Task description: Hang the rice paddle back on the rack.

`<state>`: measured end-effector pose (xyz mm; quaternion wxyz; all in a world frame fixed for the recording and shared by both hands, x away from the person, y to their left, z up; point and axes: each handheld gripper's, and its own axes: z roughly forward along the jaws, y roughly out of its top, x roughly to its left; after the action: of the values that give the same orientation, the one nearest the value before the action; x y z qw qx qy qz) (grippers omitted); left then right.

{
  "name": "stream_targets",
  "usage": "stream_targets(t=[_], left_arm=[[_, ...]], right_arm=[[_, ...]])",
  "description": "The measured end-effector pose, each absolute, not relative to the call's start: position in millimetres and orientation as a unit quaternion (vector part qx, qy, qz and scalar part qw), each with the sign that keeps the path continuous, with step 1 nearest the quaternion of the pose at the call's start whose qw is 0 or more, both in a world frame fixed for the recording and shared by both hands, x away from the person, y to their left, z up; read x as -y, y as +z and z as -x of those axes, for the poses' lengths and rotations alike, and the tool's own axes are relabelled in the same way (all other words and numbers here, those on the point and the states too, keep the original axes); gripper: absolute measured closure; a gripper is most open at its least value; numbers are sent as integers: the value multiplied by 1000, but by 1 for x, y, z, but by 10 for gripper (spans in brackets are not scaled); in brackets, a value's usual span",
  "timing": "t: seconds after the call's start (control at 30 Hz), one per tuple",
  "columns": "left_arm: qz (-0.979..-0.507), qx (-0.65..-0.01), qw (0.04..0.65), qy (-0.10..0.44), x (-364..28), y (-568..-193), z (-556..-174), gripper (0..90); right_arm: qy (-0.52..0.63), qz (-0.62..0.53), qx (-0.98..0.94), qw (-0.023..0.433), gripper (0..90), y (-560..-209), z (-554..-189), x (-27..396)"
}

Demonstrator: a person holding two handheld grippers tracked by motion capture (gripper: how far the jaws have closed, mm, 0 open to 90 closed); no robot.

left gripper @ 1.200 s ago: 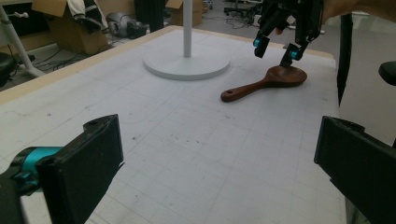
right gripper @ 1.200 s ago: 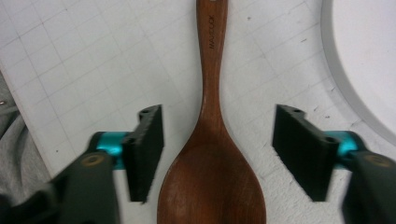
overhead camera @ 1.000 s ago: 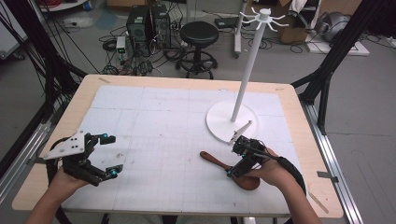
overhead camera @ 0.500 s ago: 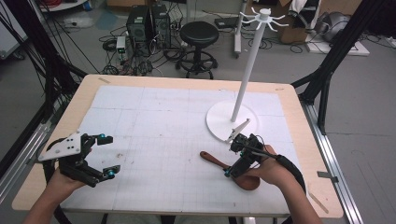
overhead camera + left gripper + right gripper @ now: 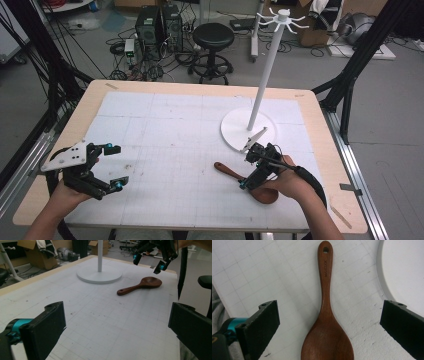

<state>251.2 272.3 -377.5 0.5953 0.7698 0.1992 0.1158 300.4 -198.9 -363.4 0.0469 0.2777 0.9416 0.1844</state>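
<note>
1. Brown wooden spoon [image 5: 327, 315] lies flat on the white gridded mat [image 5: 170, 135], handle toward the table's middle, bowl toward the person, just beside the white round-based hook stand [image 5: 248, 130].
2. Right gripper [image 5: 254, 167] hovers above the spoon; its jaws have just been opening and now stand wide, straddling the neck without touching it.
3. Left gripper [image 5: 102, 165] waits well apart, jaws wide, holding nothing.
4. Risk: closing on the tapering neck may let the smooth wood slip or pivot, and the bowl could swing into the stand's base.
5. No containers sit on the table.
</note>
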Motion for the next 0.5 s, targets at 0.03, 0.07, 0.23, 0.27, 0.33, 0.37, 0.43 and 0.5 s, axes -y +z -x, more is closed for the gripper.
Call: stream_targets(t=[0.03, 0.07, 0.23, 0.27, 0.33, 0.37, 0.43, 0.5], left_arm=[[-769, -200, 596, 116, -272, -377, -251, 18], [-770, -199, 595, 117, -272, -377, -250, 18], [-770, -199, 594, 121, -273, -376, -249, 17], [-770, -198, 594, 122, -273, -375, -248, 17], [-770, -198, 594, 123, -273, -375, -248, 17], [-770, -197, 594, 124, -272, -374, -248, 17], [-770, -196, 594, 124, -272, -374, -248, 17], [-771, -195, 593, 125, -271, -374, -248, 17]], right_arm=[[189, -277, -941, 47, 11, -364, -301, 199], [188, -278, -941, 45, 11, -363, -301, 199], [188, -275, -942, 49, 11, -361, -303, 196], [188, -273, -942, 49, 11, -361, -303, 194], [187, -272, -943, 52, 10, -361, -302, 192], [185, -270, -943, 52, 10, -360, -302, 191], [182, -267, -945, 55, 6, -361, -301, 188], [182, -265, -945, 58, 6, -362, -301, 186]])
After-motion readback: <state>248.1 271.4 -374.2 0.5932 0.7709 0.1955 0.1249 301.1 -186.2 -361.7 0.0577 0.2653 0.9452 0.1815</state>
